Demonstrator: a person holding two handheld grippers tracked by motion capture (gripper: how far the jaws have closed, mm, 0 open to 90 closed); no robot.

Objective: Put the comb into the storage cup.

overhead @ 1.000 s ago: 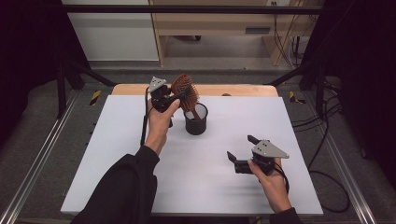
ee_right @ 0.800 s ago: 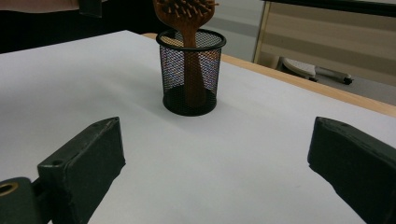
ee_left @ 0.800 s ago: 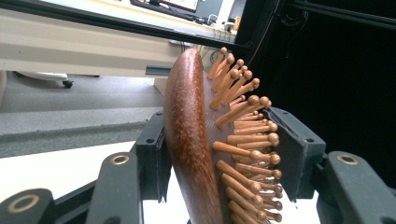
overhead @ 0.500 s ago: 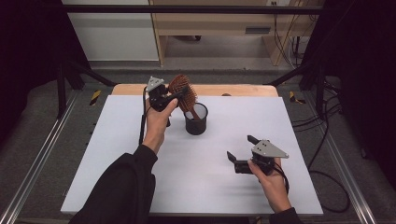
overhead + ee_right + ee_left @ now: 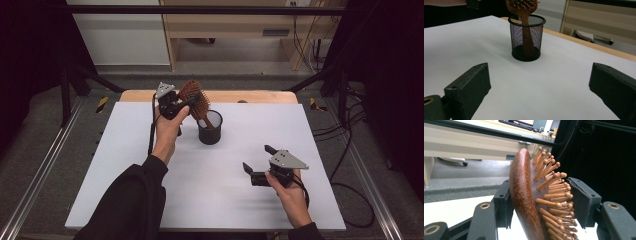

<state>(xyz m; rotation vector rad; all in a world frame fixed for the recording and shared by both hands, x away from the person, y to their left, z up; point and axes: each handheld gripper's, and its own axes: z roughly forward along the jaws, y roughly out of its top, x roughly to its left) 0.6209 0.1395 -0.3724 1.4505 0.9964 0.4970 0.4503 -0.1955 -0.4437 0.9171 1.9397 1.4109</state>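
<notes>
Reddish-brown hairbrush (speckled back), black mesh cup

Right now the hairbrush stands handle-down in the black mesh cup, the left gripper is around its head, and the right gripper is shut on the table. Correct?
Not quite: the right gripper is open and holds nothing, as the right gripper view shows. The rest stands: the hairbrush sits handle-down in the mesh cup, with the left gripper around its head.

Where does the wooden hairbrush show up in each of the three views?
High view: wooden hairbrush upper centre, head between the left gripper jaws.
Left gripper view: its head fills the centre, bristles facing right.
Right gripper view: top centre, handle standing in the cup.
Shared landmark: black mesh cup, also in the right gripper view.
</notes>
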